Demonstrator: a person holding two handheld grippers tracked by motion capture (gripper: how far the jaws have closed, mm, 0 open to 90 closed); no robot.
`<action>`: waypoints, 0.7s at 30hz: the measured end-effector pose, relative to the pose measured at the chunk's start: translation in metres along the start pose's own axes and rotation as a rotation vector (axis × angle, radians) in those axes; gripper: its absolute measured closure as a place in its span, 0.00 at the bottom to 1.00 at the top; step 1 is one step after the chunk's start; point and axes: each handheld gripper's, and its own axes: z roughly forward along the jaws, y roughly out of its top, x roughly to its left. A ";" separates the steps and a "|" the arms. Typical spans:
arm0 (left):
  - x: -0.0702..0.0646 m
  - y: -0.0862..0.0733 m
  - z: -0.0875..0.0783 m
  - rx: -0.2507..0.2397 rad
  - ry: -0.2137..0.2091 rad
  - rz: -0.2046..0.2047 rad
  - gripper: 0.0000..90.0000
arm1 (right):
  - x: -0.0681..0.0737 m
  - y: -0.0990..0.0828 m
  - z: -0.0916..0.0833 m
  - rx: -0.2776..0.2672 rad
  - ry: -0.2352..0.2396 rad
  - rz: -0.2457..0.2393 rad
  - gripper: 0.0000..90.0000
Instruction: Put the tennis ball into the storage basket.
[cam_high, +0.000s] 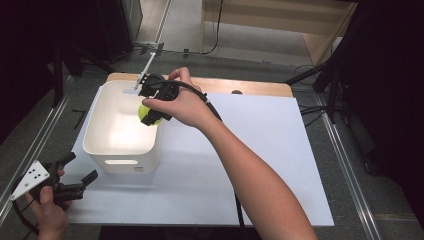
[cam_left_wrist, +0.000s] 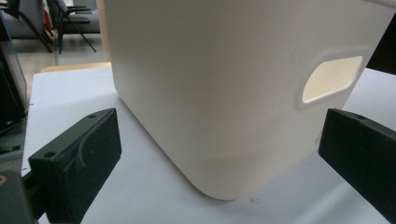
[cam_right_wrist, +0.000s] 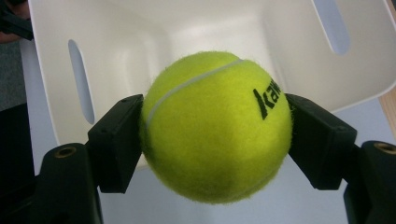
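While it sits clamped between the two black jaws of the right gripper (cam_right_wrist: 215, 135), the tennis ball (cam_right_wrist: 217, 126) shows fuzzy yellow-green felt, a pale curved seam and black lettering on its right flank. In the high view the ball (cam_high: 146, 113) hangs at the right rim of the white bin (cam_high: 119, 150), above its open inside. The bin has slotted handles in its walls and stands on the left part of a white board (cam_high: 260, 160). The left gripper (cam_high: 80, 175), jaws spread apart and holding nothing, rests near the bin's near-left corner.
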 end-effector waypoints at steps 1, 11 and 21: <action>0.000 0.000 0.000 0.000 0.000 0.000 0.00 | 0.000 0.000 0.000 0.000 0.000 0.000 0.27; 0.000 0.000 0.000 -0.002 -0.001 -0.004 0.00 | 0.007 0.006 0.014 0.008 0.022 -0.017 0.27; 0.000 0.000 0.000 -0.001 -0.002 -0.002 0.00 | 0.012 0.004 0.033 0.037 0.040 -0.039 0.27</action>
